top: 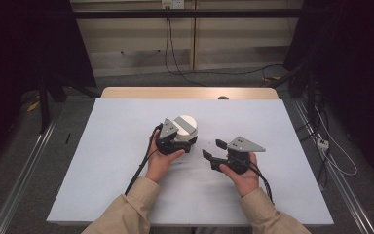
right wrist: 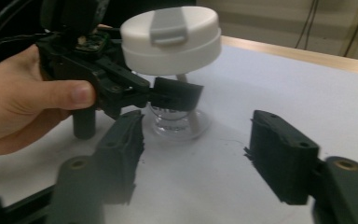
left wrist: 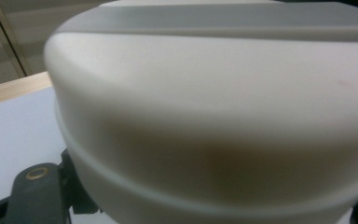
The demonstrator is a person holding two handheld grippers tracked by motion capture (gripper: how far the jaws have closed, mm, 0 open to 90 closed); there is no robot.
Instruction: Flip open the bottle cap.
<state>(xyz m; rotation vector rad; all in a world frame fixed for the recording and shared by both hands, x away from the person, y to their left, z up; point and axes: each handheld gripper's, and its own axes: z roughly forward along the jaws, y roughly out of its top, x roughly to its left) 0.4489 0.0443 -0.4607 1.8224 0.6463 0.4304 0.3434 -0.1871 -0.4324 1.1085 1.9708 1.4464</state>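
The white-lidded clear container (top: 185, 127) stands clamped in the left gripper (right wrist: 168, 95); just beside it, the right gripper (top: 210, 148) is part-open, empty.

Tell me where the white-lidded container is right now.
In the high view, the white-lidded container stands near the middle of the white table, clamped in the left gripper, with the right gripper open just to its right.
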